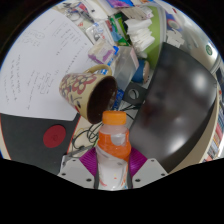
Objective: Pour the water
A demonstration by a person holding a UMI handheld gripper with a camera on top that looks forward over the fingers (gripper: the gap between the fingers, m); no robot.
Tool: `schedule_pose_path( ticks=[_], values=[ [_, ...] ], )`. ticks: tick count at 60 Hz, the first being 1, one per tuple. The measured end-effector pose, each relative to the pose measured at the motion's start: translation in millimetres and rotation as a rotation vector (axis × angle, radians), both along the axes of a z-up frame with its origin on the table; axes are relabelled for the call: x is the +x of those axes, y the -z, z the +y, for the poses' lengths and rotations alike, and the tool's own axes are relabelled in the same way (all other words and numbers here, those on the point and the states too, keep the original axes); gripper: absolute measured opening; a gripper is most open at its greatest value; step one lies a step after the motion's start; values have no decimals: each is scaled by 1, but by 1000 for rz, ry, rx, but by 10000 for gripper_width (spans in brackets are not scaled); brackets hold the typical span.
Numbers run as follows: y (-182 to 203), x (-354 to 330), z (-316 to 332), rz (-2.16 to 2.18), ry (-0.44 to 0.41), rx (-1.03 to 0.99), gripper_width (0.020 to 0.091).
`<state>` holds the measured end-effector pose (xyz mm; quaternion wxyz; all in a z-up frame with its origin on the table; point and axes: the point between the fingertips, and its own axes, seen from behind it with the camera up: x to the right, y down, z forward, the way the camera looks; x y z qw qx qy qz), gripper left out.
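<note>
Dark and reflective, a monitor screen (178, 105) is the largest item, standing beyond and to one side of the fingers. White whiteboard (42, 60), marked with faint lines, lies opposite it, with a black panel bearing a red disc (55, 135) just below. Cluttered shelf or desk goods (125, 25), boxes and packets too small to name, fill the far background. Patterned paper cup (88, 92), tilted on its side with its dark mouth turned toward the bottle; whether it is held or propped cannot be told. Clear plastic bottle (113, 150), orange cap on top and purple label round the body, stands upright between the fingers, just below the cup's mouth. Gripper (112, 172): both purple pads (90, 162) appear to press the bottle's sides, so it reads as clamped on the bottle. Step in hand, by judgement: bottle lifted and brought near the cup, pouring not yet begun, since the cap looks to be on. Next move calls for an uncapped bottle, the cup set upright, then a tilt of the neck over the rim.
</note>
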<state>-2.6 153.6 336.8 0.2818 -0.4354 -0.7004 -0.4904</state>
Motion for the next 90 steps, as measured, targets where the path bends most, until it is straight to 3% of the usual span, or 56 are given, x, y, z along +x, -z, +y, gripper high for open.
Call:
schedule_pose_path(
  ticks=[11,21,25,26,34,36,42,49,64,85,90],
  values=[
    [9,4,-2,-68,-21,-7,379],
    [1,4,-4,113,36,-43,381],
    [-17,-4,-12,328,103,-86,382],
    [0,-10,-7,387,121,-80,381],
    [-82,-11,-27,966,252,-164,383],
    [-68,-14,-26,1094,286,-166,385],
    [-98,-2,-29,1450,374,-195,383],
    [-80,37,-30,1697,441,-189,383],
    [15,65,-6,1842,532,-187,382],
    [37,87,3,1879,433,-78,398],
    [36,92,-2,1896,431,-53,439]
  ],
)
